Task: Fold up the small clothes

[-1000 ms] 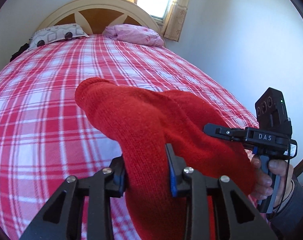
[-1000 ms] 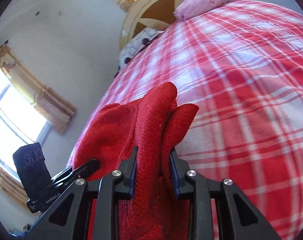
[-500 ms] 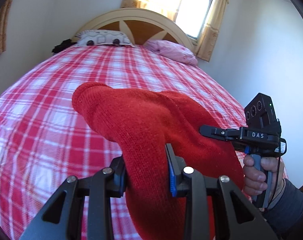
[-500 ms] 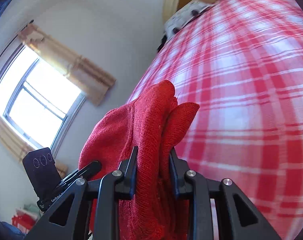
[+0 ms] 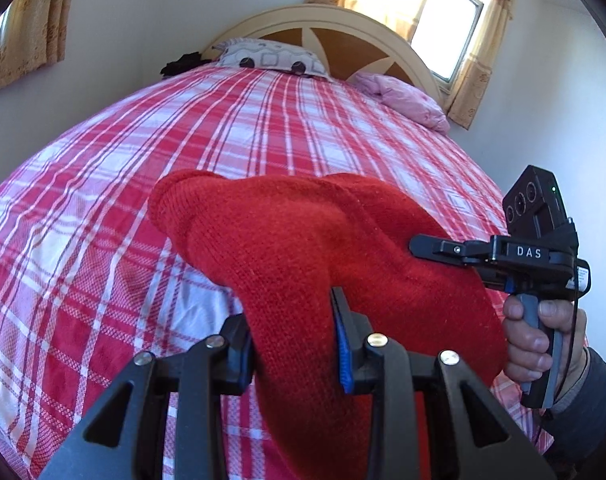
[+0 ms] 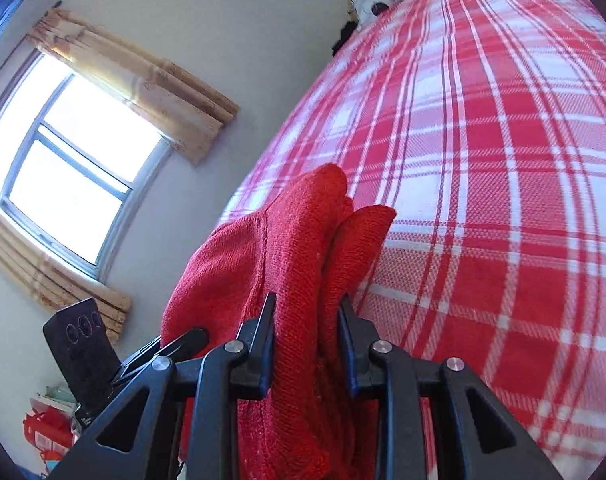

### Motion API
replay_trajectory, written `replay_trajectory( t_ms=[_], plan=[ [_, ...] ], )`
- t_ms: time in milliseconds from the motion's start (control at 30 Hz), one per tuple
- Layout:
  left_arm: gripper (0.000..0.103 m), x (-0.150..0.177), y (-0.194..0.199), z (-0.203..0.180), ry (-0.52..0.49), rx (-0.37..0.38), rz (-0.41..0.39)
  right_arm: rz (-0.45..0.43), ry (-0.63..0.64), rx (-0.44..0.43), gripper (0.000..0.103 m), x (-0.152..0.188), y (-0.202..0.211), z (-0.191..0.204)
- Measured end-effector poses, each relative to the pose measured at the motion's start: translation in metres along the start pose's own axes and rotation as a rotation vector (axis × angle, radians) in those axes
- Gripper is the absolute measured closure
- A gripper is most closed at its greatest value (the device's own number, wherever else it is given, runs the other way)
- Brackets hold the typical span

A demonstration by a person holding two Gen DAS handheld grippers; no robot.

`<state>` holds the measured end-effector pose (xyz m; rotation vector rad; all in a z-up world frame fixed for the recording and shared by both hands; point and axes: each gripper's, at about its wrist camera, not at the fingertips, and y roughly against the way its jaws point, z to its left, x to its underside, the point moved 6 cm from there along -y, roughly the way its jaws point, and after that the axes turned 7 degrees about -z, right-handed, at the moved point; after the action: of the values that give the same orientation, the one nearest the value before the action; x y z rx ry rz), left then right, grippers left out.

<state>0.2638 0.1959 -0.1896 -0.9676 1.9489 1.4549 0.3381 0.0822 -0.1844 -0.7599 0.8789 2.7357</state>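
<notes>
A red knitted garment (image 5: 287,248) hangs between my two grippers above the bed. My left gripper (image 5: 291,332) is shut on one bunched part of it. My right gripper (image 6: 307,336) is shut on another bunched part (image 6: 303,248). In the left wrist view the right gripper (image 5: 423,246) shows at the right, its fingers against the garment, with the hand on its handle. In the right wrist view the left gripper's finger (image 6: 183,340) shows at the lower left, touching the garment. The garment's lower part is hidden below both views.
The bed has a red and white checked cover (image 5: 183,160). A patterned pillow (image 5: 271,54) and a pink pillow (image 5: 407,98) lie by the arched headboard (image 5: 331,26). Curtained windows (image 6: 63,168) are in the walls. Red bags (image 6: 49,432) stand on the floor at the left.
Both grippers have tilted upward while still holding the garment, so more wall and window show. The garment's shape between them is nearly unchanged.
</notes>
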Motion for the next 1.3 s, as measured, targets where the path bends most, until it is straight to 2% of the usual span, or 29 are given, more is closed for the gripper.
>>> replay_trajectory(
  t_ms=[167,267,367,400,500,633,767,833,867,900,1000,1067,1100,1167,1200,1233,1300],
  plan=[
    [0.07,0.007,-0.011,0.014,0.035,0.002,0.021,0.036,-0.019,0.021,0.075,0.0,-0.022,-0.012],
    [0.068,0.013,-0.01,0.015,0.036,0.002,0.023,0.068,-0.04,0.022,0.07,0.004,-0.024,-0.02],
    [0.059,0.018,-0.009,0.015,0.043,-0.019,0.026,0.111,-0.08,0.003,0.051,0.016,-0.016,-0.029],
    [0.053,0.02,-0.007,0.015,0.054,-0.021,0.024,0.119,-0.088,-0.01,0.048,0.021,-0.011,-0.031],
    [0.041,0.029,0.003,0.014,0.096,0.008,0.036,0.119,-0.075,-0.027,0.046,0.032,0.009,-0.034],
    [0.034,0.049,0.021,0.006,0.106,0.022,0.036,0.136,-0.057,-0.06,0.045,0.047,0.034,-0.033],
    [0.034,0.061,0.028,-0.002,0.1,0.008,0.035,0.177,0.007,-0.053,0.042,0.071,0.042,-0.028],
    [0.034,0.063,0.027,-0.002,0.107,-0.009,0.038,0.164,0.061,-0.027,0.043,0.079,0.043,-0.026],
    [0.034,0.065,0.027,-0.001,0.121,-0.016,0.04,0.161,0.066,-0.018,0.046,0.081,0.043,-0.024],
    [0.034,0.066,0.028,-0.002,0.135,-0.01,0.042,0.165,0.059,-0.021,0.058,0.083,0.044,-0.023],
    [0.033,0.069,0.031,-0.008,0.133,-0.008,0.055,0.173,-0.01,-0.062,0.071,0.084,0.05,-0.027],
    [0.032,0.068,0.035,-0.016,0.12,0.003,0.067,0.177,-0.064,-0.105,0.074,0.084,0.055,-0.028],
    [0.028,0.068,0.035,-0.019,0.097,-0.01,0.07,0.172,-0.084,-0.13,0.081,0.084,0.058,-0.029],
    [0.022,0.072,0.029,-0.017,0.054,-0.056,0.083,0.16,-0.095,-0.086,0.081,0.084,0.057,-0.037],
    [0.015,0.074,0.026,-0.015,0.051,-0.073,0.085,0.146,-0.089,-0.032,0.077,0.084,0.055,-0.046],
    [0.013,0.076,0.024,-0.013,0.061,-0.076,0.077,0.139,-0.097,-0.027,0.071,0.084,0.055,-0.049],
    [0.012,0.077,0.026,-0.011,0.078,-0.079,0.075,0.122,-0.096,-0.02,0.066,0.085,0.06,-0.046]
  ],
)
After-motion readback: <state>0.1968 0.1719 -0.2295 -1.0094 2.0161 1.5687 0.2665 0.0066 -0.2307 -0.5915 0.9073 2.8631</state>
